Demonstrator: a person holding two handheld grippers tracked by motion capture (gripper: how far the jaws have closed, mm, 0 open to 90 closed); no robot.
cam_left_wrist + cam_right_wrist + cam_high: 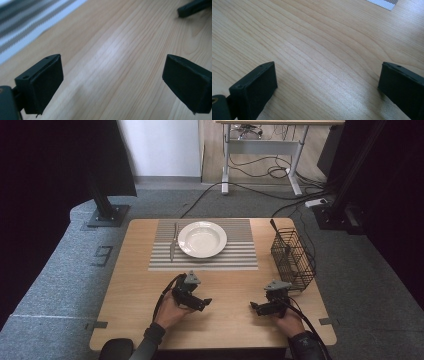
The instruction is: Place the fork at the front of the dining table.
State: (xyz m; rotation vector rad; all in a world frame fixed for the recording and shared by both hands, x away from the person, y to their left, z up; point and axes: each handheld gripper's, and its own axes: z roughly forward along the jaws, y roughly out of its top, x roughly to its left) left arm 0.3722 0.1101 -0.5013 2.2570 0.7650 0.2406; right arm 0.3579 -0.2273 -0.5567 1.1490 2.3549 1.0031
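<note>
Left tongs (205, 303) and right tongs (254, 307) gape over wooden table (225, 320).

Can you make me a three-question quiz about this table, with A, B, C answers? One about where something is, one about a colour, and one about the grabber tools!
1. Where does the fork lie?
A. left of the plate
B. in the basket
C. on the floor

2. What colour is the plate?
A. red
B. white
C. black

3. How are the left tool and right tool?
A. both open, holding nothing
B. both shut on spoons
C. both inside the basket

Answers: 1 A, it rests on the striped mat beside the plate. 2 B, it looks plain white. 3 A, bare wood shows between the jaws.
</note>
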